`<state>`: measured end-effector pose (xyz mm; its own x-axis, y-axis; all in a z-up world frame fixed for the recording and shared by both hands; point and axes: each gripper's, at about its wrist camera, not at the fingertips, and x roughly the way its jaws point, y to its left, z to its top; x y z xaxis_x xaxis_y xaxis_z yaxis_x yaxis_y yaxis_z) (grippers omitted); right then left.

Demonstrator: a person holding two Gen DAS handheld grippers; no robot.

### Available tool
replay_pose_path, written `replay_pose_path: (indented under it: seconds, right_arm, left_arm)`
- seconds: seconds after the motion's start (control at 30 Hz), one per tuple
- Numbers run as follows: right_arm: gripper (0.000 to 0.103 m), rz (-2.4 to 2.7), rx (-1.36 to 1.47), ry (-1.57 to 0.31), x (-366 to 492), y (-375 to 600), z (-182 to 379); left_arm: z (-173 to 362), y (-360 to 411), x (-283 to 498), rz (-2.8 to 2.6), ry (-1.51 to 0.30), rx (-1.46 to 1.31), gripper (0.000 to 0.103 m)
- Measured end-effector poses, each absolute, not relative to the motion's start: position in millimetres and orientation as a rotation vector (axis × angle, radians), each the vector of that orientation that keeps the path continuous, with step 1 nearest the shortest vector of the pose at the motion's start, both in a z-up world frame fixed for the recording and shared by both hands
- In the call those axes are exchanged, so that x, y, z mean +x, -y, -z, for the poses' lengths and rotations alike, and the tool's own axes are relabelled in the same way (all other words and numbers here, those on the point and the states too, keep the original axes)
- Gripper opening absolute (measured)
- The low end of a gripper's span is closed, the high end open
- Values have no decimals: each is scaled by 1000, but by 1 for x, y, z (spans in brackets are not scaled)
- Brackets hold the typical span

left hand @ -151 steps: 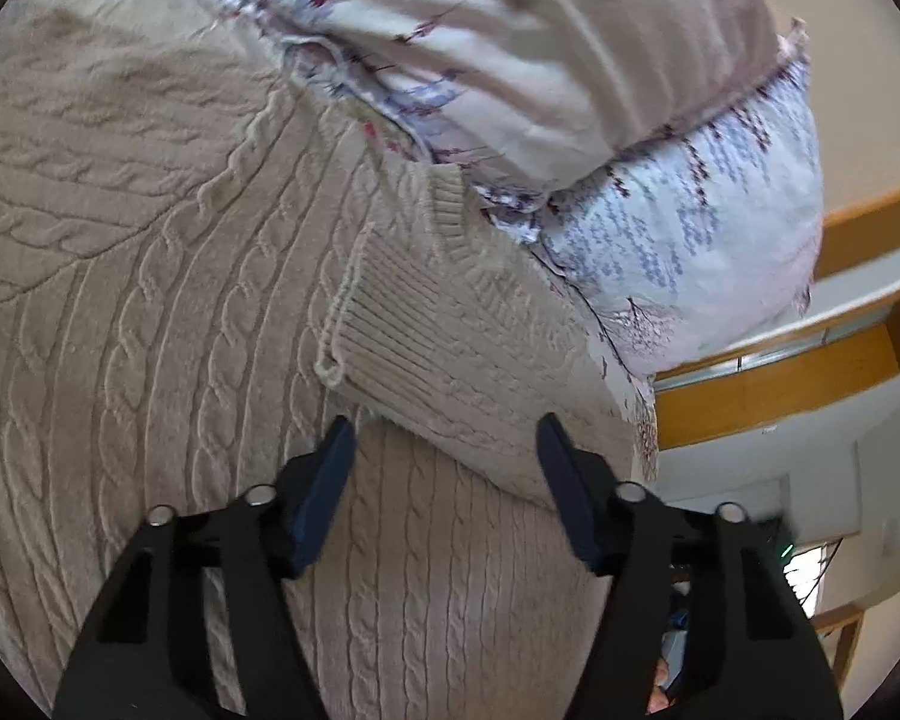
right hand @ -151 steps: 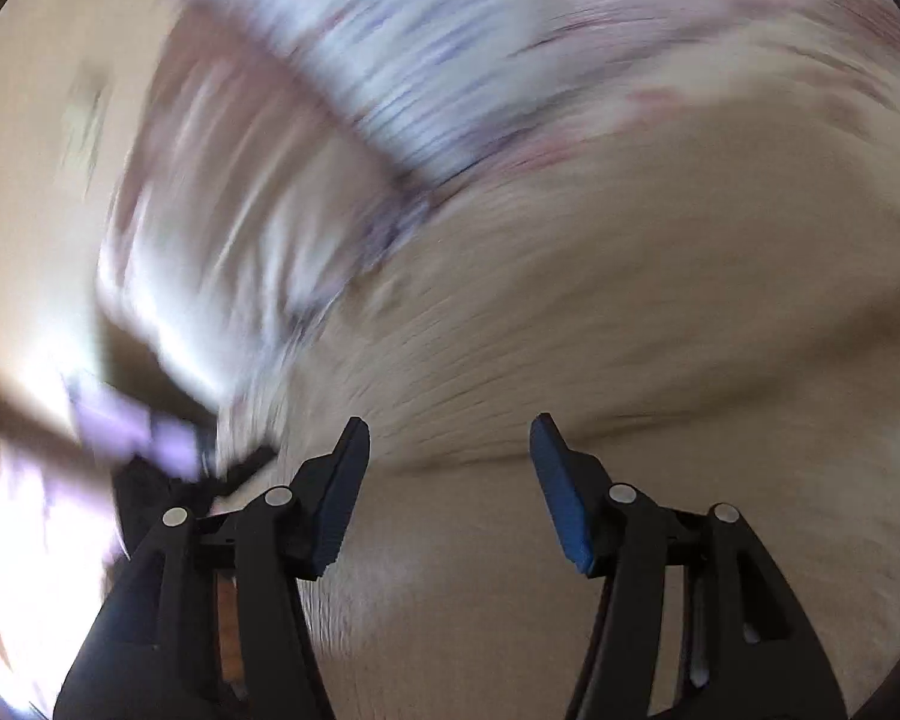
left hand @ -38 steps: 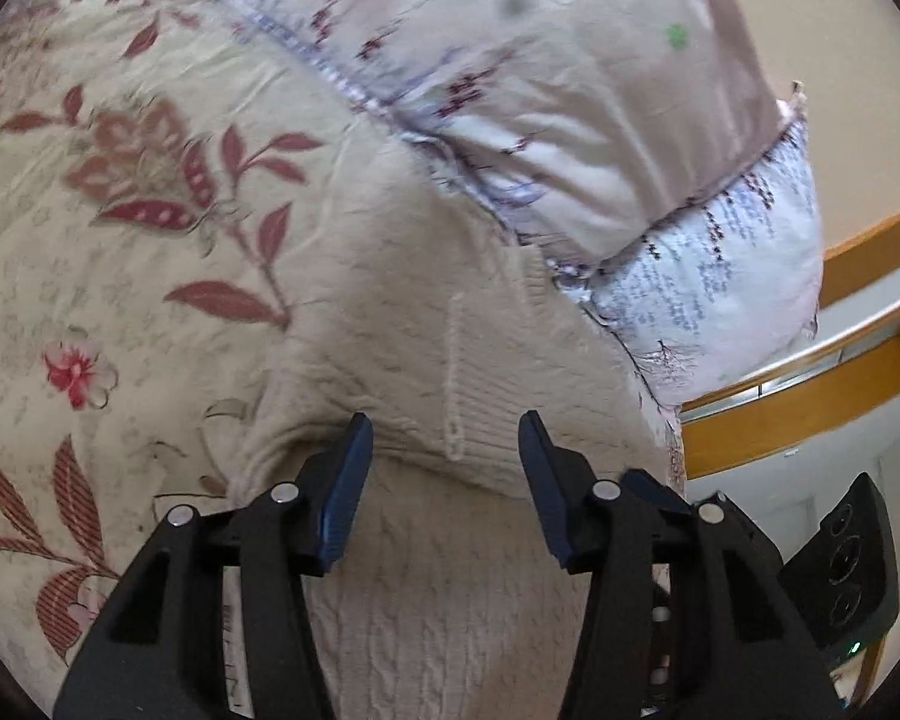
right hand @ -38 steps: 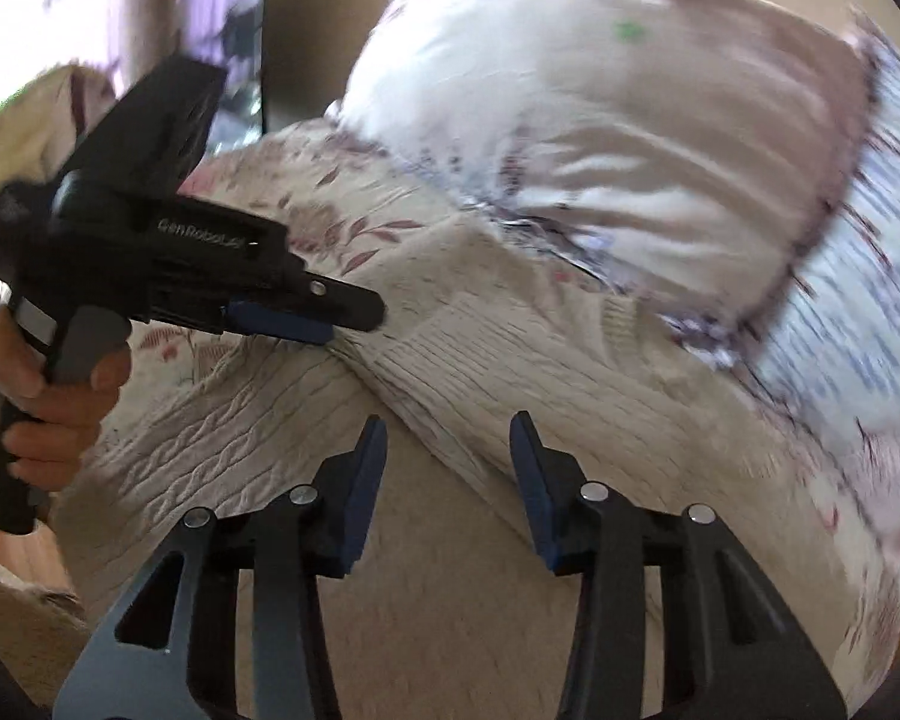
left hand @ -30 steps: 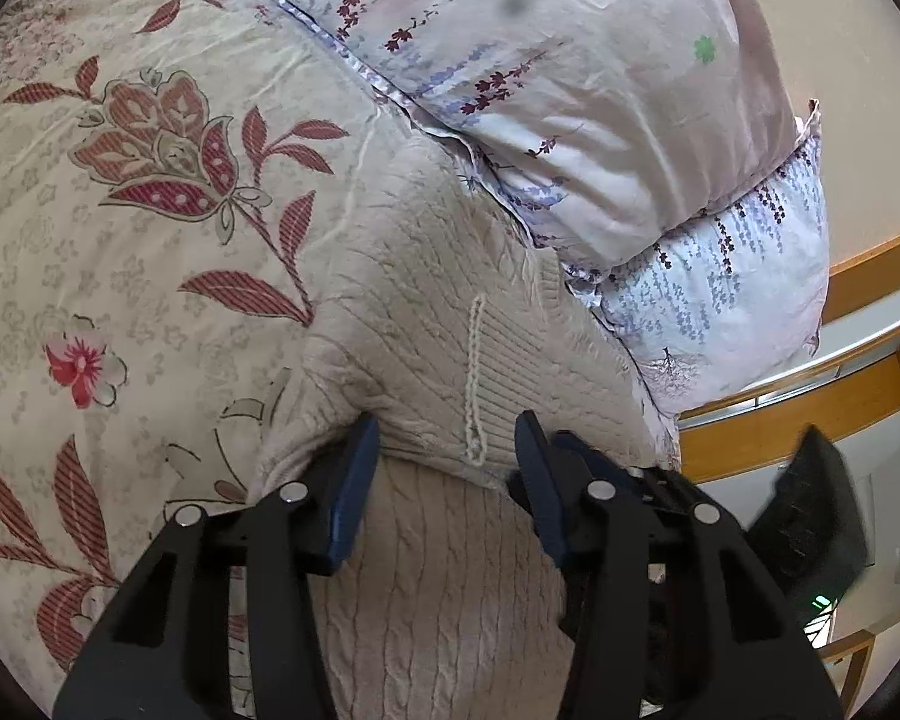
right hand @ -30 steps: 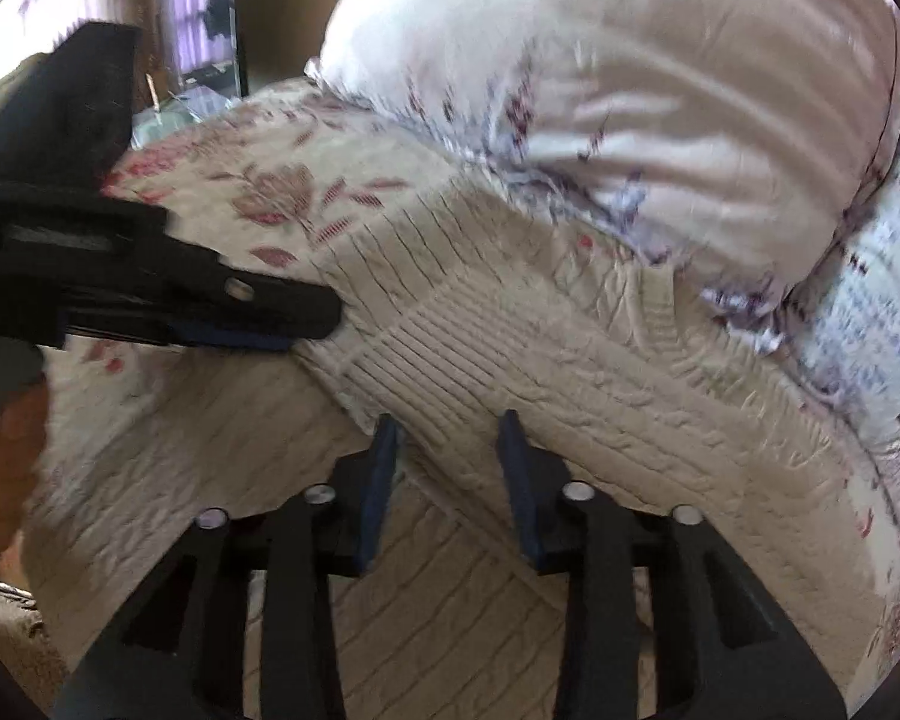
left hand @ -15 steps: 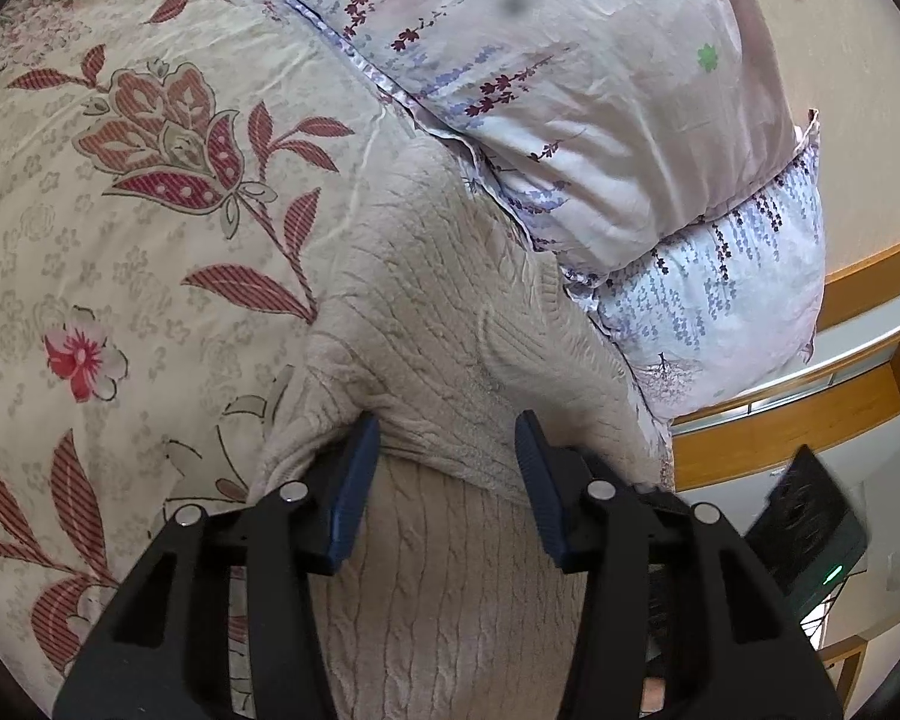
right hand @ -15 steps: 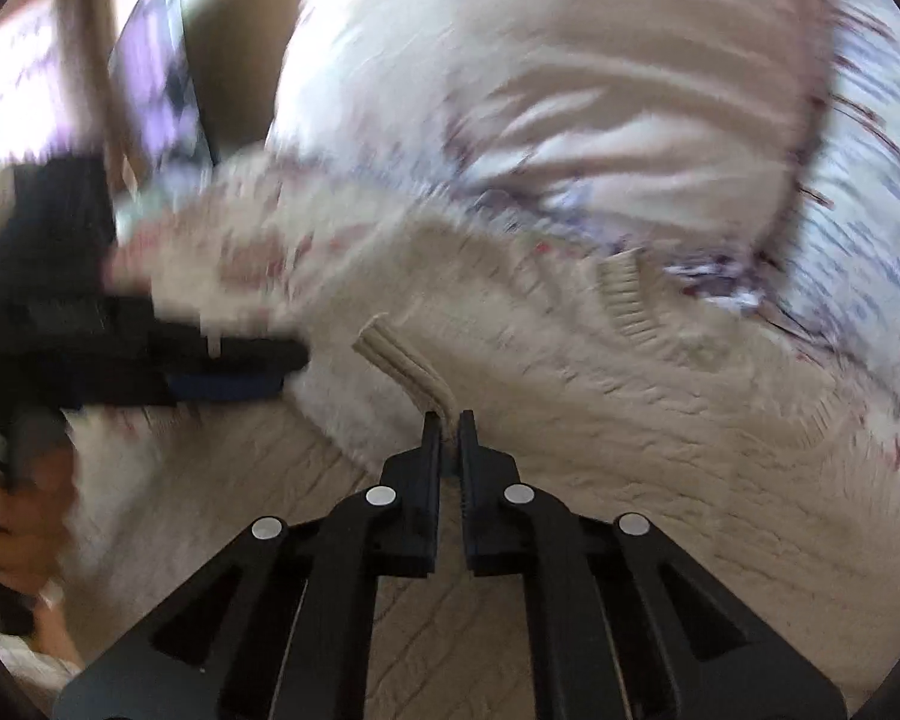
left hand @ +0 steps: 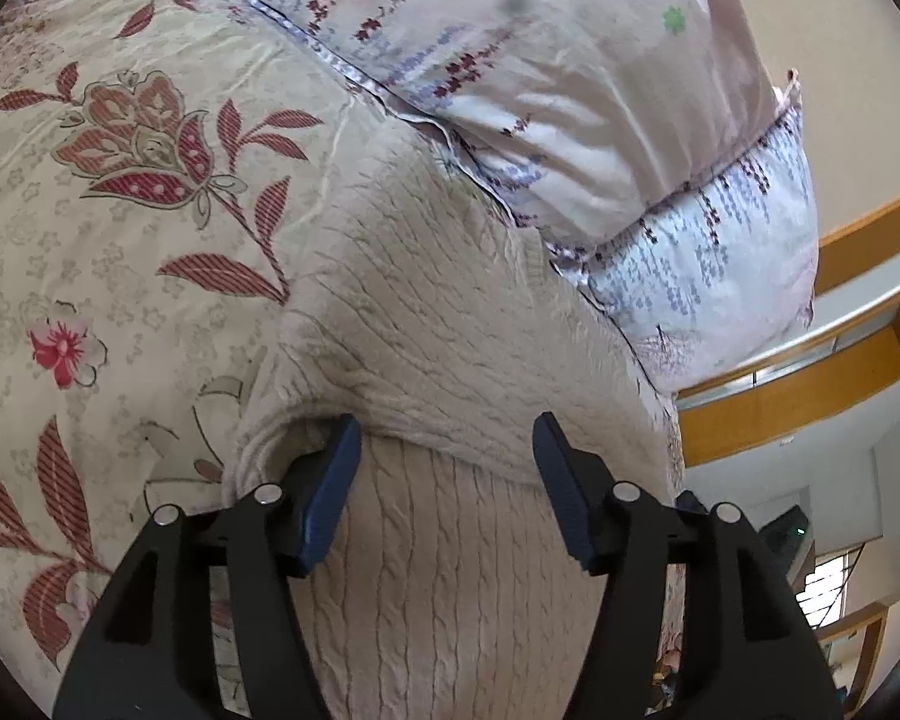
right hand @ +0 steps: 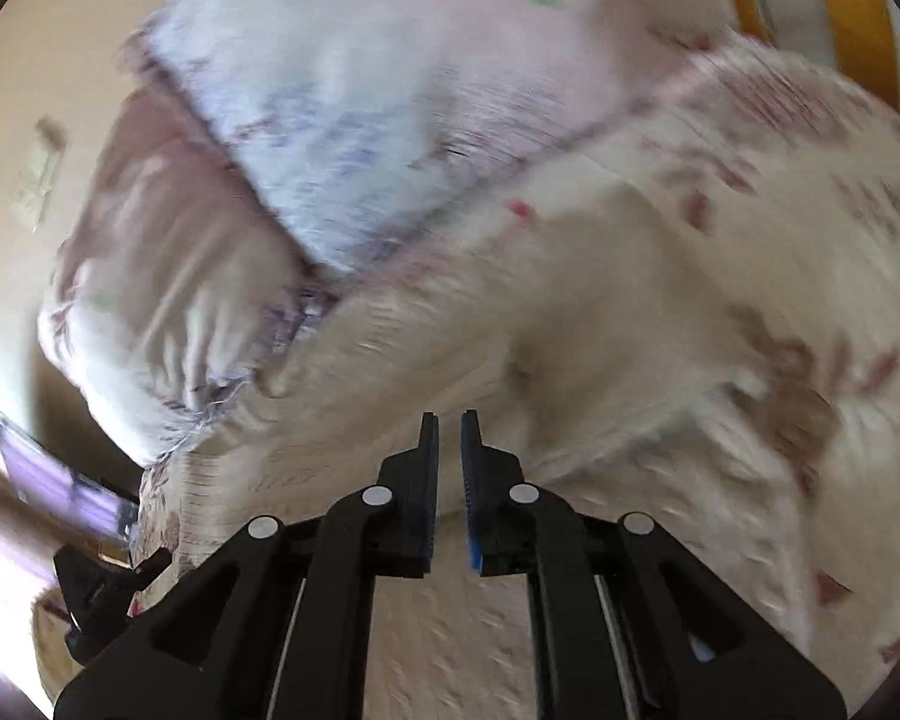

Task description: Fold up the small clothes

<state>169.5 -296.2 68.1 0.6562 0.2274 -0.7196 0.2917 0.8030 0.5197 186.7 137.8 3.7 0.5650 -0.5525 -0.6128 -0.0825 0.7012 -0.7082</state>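
Opened the left gripper (left hand: 447,438) wider, leaving it released over the folded sweater (left hand: 438,324) on the bed (left hand: 90,240) by the pillow (left hand: 570,90), swung the right gripper (right hand: 448,420) aside clenched, apparently empty, and so probably finished this fold.

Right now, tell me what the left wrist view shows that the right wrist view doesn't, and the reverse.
Only the left wrist view shows the left gripper, jaws apart astride the folded edge of the sweater, plus sharp red flowers on the bedspread.

Only the right wrist view shows the right gripper, nearly shut with nothing visible between its pads; the picture is badly blurred.

Both show the cream knit sweater, the bedspread, the stacked floral pillows and the wooden bed frame.
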Motion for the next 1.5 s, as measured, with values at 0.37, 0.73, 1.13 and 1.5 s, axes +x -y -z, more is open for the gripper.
replay_pose_path:
  seconds: [0.37,0.73,1.13,1.5]
  right_arm:
    - [47,37,768,-950,188,329,-56]
    - [9,-58,615,-975,204,294,-49]
    - [17,103,510,-992,201,305,-50]
    - [51,107,565,-938,104,366,-68]
  left_arm:
    - [-26,-140,142,353,-930,-581,61]
    - [-19,-150,118,322,-954,-493,62]
    - [-14,-151,108,310,-949,-477,62]
    - [-5,-151,76,389,-941,-528,60]
